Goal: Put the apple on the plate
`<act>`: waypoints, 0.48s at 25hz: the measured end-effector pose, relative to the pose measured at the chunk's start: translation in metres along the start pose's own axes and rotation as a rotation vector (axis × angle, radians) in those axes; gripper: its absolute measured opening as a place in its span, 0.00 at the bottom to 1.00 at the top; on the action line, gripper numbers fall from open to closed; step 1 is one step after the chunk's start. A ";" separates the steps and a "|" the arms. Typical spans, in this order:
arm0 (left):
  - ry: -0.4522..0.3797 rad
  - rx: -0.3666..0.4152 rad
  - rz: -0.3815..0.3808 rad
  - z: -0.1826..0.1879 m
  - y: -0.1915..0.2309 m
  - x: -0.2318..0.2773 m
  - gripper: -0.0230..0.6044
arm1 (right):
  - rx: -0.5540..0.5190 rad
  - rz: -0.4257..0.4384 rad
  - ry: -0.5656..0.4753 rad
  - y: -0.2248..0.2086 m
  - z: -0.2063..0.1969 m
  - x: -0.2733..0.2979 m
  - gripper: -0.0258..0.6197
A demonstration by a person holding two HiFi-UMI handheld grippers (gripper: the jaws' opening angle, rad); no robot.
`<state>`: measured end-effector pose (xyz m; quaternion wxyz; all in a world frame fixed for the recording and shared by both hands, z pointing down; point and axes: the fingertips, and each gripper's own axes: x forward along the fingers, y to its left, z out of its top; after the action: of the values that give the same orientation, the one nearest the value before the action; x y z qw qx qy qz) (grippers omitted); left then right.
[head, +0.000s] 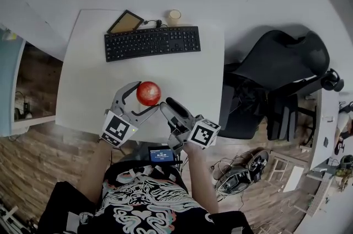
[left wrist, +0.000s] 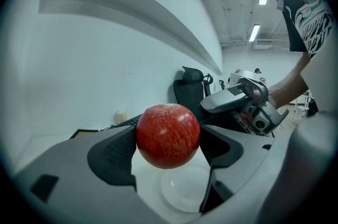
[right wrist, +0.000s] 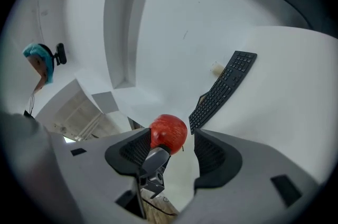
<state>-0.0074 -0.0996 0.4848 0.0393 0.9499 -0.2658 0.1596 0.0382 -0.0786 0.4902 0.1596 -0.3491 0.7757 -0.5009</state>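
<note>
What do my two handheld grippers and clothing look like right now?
Both the left gripper and the right gripper are light grey moulded plastic with curved jaws and black textured pads. Each carries a white cube with black square markers. The person wears a black shirt with a white swirling print.

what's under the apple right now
A white plate lies on the table below the apple, which the left gripper holds clear of it. A jaw hides the plate's right edge; the head view does not show the plate.
</note>
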 end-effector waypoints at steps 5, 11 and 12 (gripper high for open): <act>-0.025 0.035 -0.042 0.003 -0.013 -0.006 0.64 | 0.094 0.081 -0.034 0.013 -0.002 0.001 0.43; -0.068 0.046 -0.106 0.009 -0.028 -0.010 0.64 | 0.220 0.160 -0.076 0.018 -0.002 -0.005 0.44; -0.079 0.048 -0.120 0.011 -0.030 -0.011 0.64 | 0.234 0.178 -0.076 0.020 -0.002 -0.004 0.44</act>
<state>0.0030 -0.0701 0.4711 0.0154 0.9704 -0.2057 0.1259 0.0322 -0.0690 0.4732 0.2721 -0.2767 0.7334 -0.5582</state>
